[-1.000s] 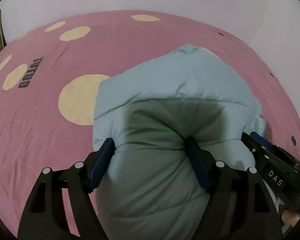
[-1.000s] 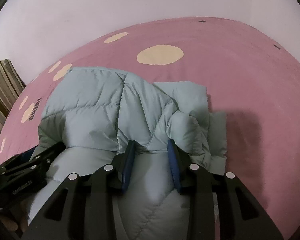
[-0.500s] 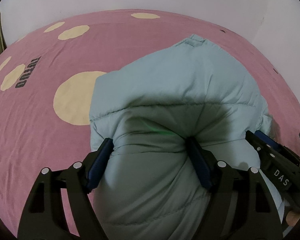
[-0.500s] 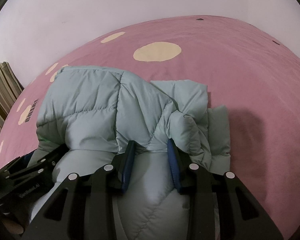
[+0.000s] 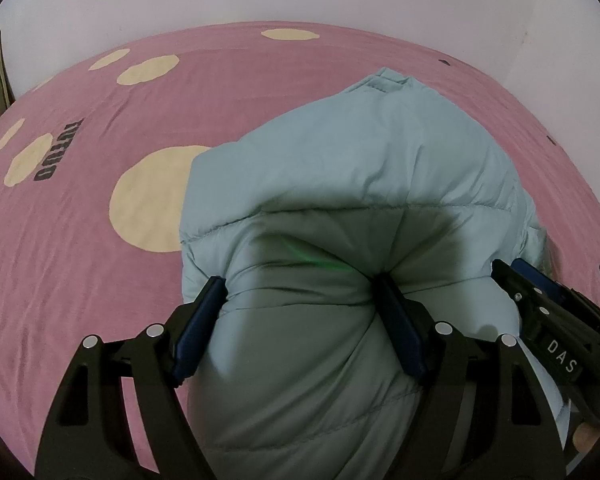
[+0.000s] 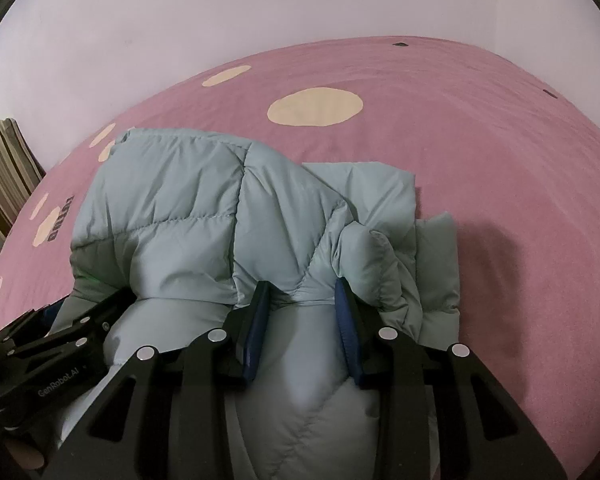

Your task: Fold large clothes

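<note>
My left tool (image 5: 300, 312) and right tool (image 6: 302, 312) each clamp the puffy pale-blue quilted jacket (image 6: 220, 216) over the pink spotted bed (image 6: 480, 128), whose slippery fill (bulging) could squirm free.

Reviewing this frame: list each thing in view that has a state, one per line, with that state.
puffer jacket: light blue, bunched and partly folded on the bedsheet, near end gripped by both grippers.
left gripper: shut on a thick wad of jacket, jaws wide.
right gripper: shut on a narrower pinch of jacket.
bedsheet: pink with cream spots, spread flat, lightly wrinkled.
</note>
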Motion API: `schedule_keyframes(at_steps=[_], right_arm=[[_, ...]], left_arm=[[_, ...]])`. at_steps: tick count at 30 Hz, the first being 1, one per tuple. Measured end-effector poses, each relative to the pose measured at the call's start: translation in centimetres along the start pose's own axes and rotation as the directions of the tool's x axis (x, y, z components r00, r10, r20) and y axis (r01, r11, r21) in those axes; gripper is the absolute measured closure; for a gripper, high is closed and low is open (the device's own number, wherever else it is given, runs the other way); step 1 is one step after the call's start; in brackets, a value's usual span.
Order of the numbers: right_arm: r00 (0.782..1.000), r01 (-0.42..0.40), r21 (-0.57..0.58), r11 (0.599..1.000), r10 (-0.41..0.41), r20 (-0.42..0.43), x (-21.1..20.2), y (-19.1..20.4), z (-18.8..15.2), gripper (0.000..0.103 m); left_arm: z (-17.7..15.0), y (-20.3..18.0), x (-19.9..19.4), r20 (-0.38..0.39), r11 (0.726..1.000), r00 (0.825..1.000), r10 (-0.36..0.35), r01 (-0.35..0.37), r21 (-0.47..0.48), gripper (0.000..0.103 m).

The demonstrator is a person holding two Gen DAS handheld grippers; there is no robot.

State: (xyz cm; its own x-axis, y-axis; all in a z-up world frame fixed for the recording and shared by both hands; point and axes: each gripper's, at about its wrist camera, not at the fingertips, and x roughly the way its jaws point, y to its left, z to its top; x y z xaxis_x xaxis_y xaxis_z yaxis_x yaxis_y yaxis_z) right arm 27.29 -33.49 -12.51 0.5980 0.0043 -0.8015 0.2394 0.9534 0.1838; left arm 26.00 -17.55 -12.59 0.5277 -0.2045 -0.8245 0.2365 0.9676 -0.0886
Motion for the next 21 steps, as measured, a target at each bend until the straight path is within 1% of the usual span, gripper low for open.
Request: schedule_keyframes(at_steps=[5, 8, 9, 11, 12, 14, 16, 18, 21], right_arm=[[1.000, 0.007, -0.003, 1.000, -0.007, 0.007, -0.4, 0.1, 0.1, 0.068], [1.000, 0.005, 0.007, 1.000, -0.005, 0.019, -1.6, 0.1, 0.1, 0.067], [1.000, -0.002, 0.015, 1.000, 0.002, 0.025, -2.3, 0.0, 0.1, 0.066], [0.999, -0.027, 0.037, 0.999, 0.026, 0.037, -3.5, -0.3, -0.1, 0.055], [0.998, -0.044, 0.052, 0.998, 0.041, 0.047, -4.2, -0.6, -0.1, 0.053], [0.996, -0.055, 0.072, 0.996, 0.049, 0.072, -5.7, -1.2, -0.2, 0.041], [0.994, -0.064, 0.101, 0.993, 0.054, 0.092, -7.0, -2.4, -0.3, 0.034], [0.993, -0.101, 0.156, 0.983, 0.089, 0.082, -7.5, -3.8, -0.6, 0.033], [0.987, -0.162, 0.241, 0.957, 0.155, 0.046, -7.1, -5.5, -1.3, 0.033]], left_arm=[[0.3, 0.0, -0.4, -0.008, 1.000, 1.000, 0.005, -0.005, -0.003, 0.025], [0.3, 0.4, -1.4, -0.005, 0.999, 1.000, -0.024, 0.024, -0.022, 0.025], [0.3, 0.8, -1.9, -0.006, 0.999, 0.999, -0.040, 0.039, -0.036, 0.024], [0.3, 1.7, -2.6, -0.013, 0.996, 0.998, -0.063, 0.062, -0.067, 0.024], [0.3, 2.0, -3.0, -0.012, 0.994, 0.997, -0.073, 0.072, -0.083, 0.024], [0.1, 3.8, -4.4, 0.010, 0.984, 0.995, -0.104, 0.104, -0.142, 0.024], [-0.1, 5.6, -5.5, 0.035, 0.971, 0.992, -0.124, 0.128, -0.204, 0.021], [-0.9, 7.7, -6.2, 0.046, 0.942, 0.983, -0.176, 0.182, -0.283, 0.020], [-2.1, 9.5, -6.3, 0.041, 0.903, 0.970, -0.239, 0.237, -0.358, 0.020]])
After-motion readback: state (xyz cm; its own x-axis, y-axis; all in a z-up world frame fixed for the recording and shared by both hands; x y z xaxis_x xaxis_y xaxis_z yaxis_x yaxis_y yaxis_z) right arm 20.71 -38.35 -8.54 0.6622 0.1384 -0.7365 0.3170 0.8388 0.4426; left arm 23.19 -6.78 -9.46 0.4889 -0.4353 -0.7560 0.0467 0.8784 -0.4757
